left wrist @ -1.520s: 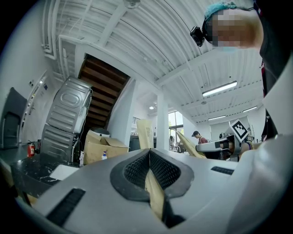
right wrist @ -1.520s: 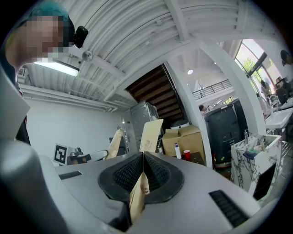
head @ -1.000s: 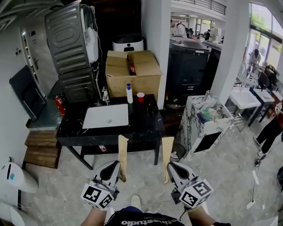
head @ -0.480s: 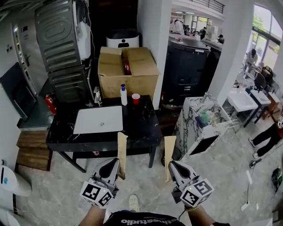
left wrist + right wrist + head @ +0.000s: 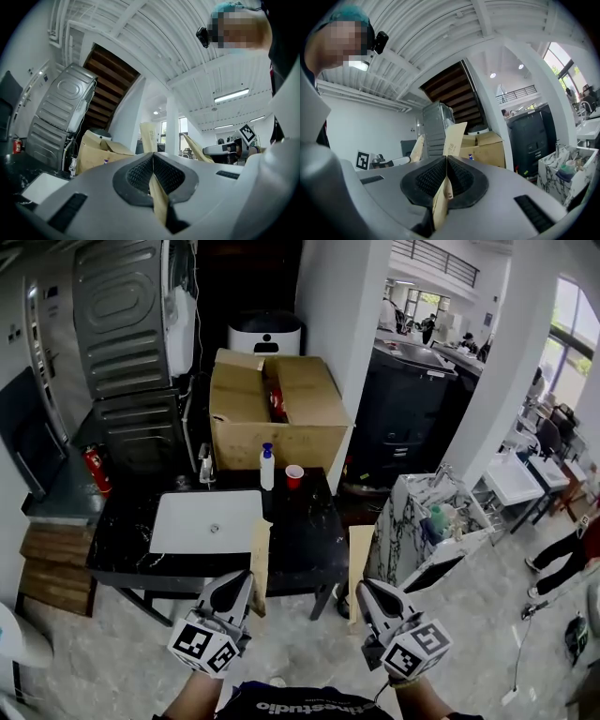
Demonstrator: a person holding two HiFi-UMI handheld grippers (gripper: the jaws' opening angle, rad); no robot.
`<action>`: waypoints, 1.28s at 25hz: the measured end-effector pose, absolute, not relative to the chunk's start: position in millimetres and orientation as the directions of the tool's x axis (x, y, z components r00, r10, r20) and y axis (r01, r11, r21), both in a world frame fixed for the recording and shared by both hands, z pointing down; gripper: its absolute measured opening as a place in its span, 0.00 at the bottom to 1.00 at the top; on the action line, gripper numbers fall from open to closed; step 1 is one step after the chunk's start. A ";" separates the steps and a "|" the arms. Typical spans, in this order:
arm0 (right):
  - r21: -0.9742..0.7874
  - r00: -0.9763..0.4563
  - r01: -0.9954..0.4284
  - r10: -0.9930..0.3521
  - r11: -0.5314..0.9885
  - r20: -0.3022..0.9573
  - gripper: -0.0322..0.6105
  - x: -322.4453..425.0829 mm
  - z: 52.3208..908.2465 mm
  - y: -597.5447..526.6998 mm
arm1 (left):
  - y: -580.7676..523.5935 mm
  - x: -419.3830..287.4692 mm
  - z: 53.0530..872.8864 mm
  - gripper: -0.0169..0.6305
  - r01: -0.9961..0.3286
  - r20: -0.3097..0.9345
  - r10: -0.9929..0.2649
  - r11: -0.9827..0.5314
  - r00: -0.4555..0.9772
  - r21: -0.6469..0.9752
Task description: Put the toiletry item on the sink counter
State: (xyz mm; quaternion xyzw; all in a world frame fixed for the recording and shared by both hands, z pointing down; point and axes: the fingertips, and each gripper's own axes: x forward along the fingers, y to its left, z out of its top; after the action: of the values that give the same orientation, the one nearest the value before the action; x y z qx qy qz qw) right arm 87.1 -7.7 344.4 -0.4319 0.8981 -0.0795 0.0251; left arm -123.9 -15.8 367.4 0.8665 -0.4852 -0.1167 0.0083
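Note:
Each gripper holds a flat tan paper packet upright. My left gripper (image 5: 246, 581) is shut on the left packet (image 5: 260, 564); my right gripper (image 5: 362, 587) is shut on the right packet (image 5: 358, 560). Both hang in front of the black sink counter (image 5: 303, 523), short of its near edge. A white basin (image 5: 208, 521) is set in the counter's left half. In the left gripper view the jaws (image 5: 153, 161) pinch the packet (image 5: 150, 137). The right gripper view shows its jaws (image 5: 446, 162) closed on the other packet (image 5: 454, 138).
A white pump bottle (image 5: 267, 468) and a red cup (image 5: 294, 476) stand at the counter's back edge. Behind are a cardboard box (image 5: 277, 412) and stacked grey machines (image 5: 126, 334). A marble-patterned cabinet (image 5: 418, 525) stands to the right, a fire extinguisher (image 5: 93, 471) to the left.
The counter has come nearer and lower in the head view as the person moved toward it. Both grippers stay shut on their packets, held side by side as before.

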 end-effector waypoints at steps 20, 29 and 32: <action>-0.222 -0.707 -0.694 -0.707 0.685 0.029 0.12 104.7 375.7 -219.5 | -225.4 -90.9 425.2 0.05 -0.871 -0.065 -0.886 -0.463 0.458 0.166; -0.269 -0.751 -0.642 -0.659 0.718 0.036 0.12 139.3 389.4 -319.1 | -329.6 -60.1 472.4 0.05 -0.905 0.081 -0.914 -0.378 0.399 0.194; -0.283 -0.754 -0.638 -0.655 0.716 0.043 0.12 139.7 393.0 -337.9 | -356.8 -59.7 500.3 0.05 -0.908 0.152 -0.908 -0.352 0.390 0.229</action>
State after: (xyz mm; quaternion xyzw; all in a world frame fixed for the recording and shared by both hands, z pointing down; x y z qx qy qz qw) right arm 139.7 -337.9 393.0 -0.3493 0.9257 -0.1416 0.0304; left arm -59.7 -356.8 500.3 0.8221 -0.5523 -0.0006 0.1386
